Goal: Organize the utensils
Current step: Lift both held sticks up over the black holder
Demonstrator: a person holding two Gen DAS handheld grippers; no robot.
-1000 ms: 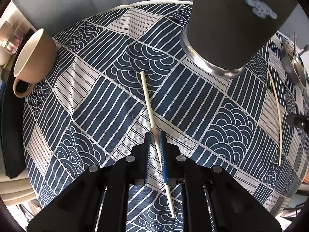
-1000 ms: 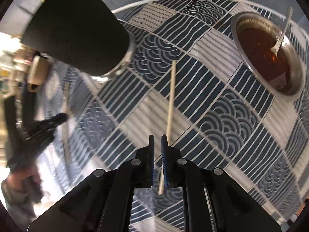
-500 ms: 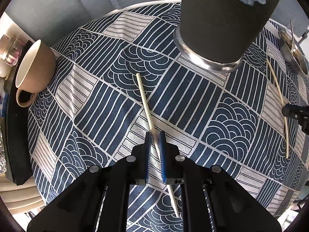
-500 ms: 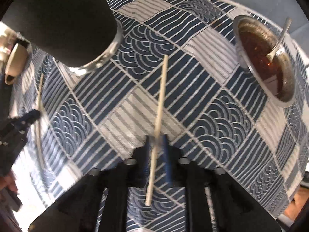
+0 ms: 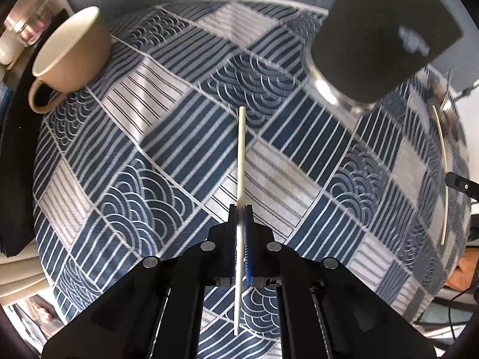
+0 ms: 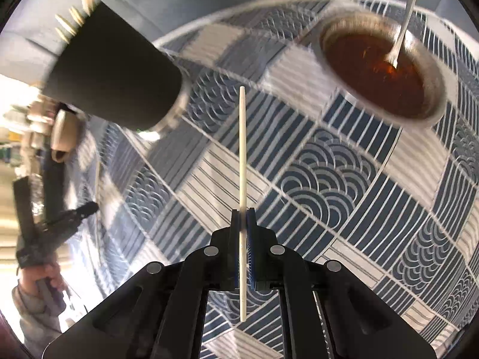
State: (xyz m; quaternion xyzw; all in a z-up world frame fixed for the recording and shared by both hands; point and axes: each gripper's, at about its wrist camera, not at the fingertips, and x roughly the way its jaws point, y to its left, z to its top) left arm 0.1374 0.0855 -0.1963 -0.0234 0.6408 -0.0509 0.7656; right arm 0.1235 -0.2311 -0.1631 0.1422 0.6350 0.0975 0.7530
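My left gripper (image 5: pixel 240 209) is shut on a pale chopstick (image 5: pixel 241 155), which sticks out ahead over the blue patterned cloth (image 5: pixel 143 185). My right gripper (image 6: pixel 243 213) is shut on a second pale chopstick (image 6: pixel 242 149), lifted off the cloth the same way. A tall dark utensil holder (image 5: pixel 380 39) with a metal base stands at the upper right in the left wrist view. In the right wrist view the holder (image 6: pixel 113 74) is at the upper left, with several chopstick tips (image 6: pixel 74 15) poking from its mouth. The other chopstick (image 5: pixel 443 161) and right gripper show at that view's right edge.
A beige cup (image 5: pixel 69 56) sits at the cloth's left edge by a black tray (image 5: pixel 15 149). A metal bowl of brown liquid (image 6: pixel 380 68) with a spoon (image 6: pixel 401 27) in it stands at the right. A person's hand (image 6: pixel 39 284) holds the left gripper.
Both grippers have closed fully on their chopsticks and lifted them off the cloth. Each chopstick now points straight ahead between the fingers. Both views have shifted and blurred with the motion.
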